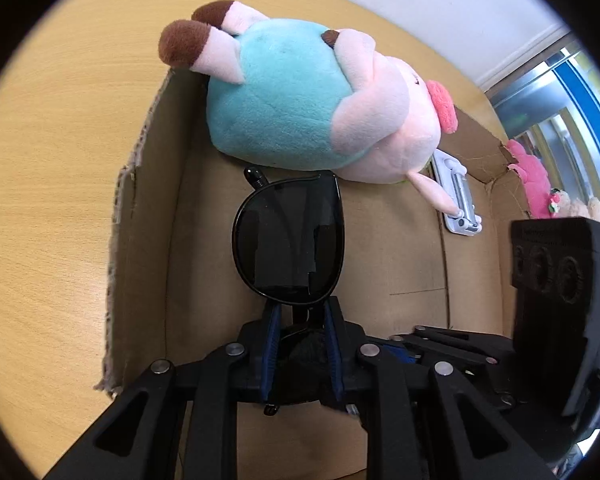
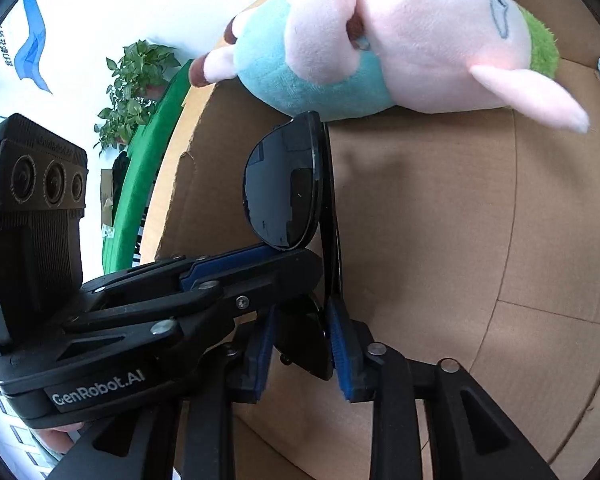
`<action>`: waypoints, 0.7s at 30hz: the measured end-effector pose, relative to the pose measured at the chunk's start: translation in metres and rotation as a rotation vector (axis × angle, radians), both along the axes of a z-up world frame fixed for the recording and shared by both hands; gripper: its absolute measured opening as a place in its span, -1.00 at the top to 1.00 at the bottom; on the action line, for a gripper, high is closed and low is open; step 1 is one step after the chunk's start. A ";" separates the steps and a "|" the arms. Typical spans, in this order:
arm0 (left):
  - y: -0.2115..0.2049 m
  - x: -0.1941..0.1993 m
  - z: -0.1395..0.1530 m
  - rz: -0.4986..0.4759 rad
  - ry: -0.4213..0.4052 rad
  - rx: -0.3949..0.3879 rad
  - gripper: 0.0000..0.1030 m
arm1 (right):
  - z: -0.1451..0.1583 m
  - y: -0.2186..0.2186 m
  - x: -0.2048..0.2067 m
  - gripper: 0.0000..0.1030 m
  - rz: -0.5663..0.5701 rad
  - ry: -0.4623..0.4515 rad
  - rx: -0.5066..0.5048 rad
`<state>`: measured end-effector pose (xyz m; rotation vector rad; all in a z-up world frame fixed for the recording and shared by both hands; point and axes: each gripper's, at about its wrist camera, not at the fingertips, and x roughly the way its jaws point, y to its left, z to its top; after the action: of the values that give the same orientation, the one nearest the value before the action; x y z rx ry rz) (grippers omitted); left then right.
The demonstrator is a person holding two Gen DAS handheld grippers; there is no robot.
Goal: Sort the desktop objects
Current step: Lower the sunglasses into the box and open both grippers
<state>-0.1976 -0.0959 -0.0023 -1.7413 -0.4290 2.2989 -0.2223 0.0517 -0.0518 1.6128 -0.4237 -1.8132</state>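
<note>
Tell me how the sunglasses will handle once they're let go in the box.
The sunglasses look folded and thin-framed, so probably light and stiff. Their glossy lenses may slide on the cardboard box. Held on edge by both grippers, left gripper and right gripper, they'd likely tip flat.

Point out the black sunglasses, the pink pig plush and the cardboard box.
Black sunglasses (image 1: 288, 240): left wrist view, dark lens.
Pink pig plush in teal shirt (image 1: 284, 92): left wrist view, teal belly.
Brown cardboard box (image 2: 440, 220): right wrist view, bare floor.
</note>
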 end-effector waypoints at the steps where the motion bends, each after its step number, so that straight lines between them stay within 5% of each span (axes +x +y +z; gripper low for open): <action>1: 0.000 0.001 0.003 0.001 0.007 -0.011 0.60 | 0.000 0.001 0.001 0.25 0.001 0.007 -0.002; 5: -0.005 0.008 0.025 0.026 0.080 -0.030 0.60 | 0.027 0.016 0.013 -0.41 -0.020 0.076 -0.022; 8: -0.008 0.024 0.051 0.042 0.179 -0.063 0.59 | 0.053 0.032 0.027 -0.54 -0.033 0.172 -0.002; 14: 0.001 0.089 0.114 0.068 0.480 -0.174 -0.01 | 0.122 0.062 0.094 -1.00 -0.097 0.552 0.193; 18: 0.033 0.149 0.142 0.058 0.713 -0.251 -0.46 | 0.145 0.071 0.144 -0.99 -0.168 0.746 0.350; 21: 0.056 0.184 0.148 0.031 0.806 -0.272 -0.54 | 0.150 0.077 0.164 -0.99 -0.215 0.803 0.396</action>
<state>-0.0138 -0.0396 0.1454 -0.7434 0.0157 2.9081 -0.0583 0.1288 0.0985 0.9396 0.1485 -2.6314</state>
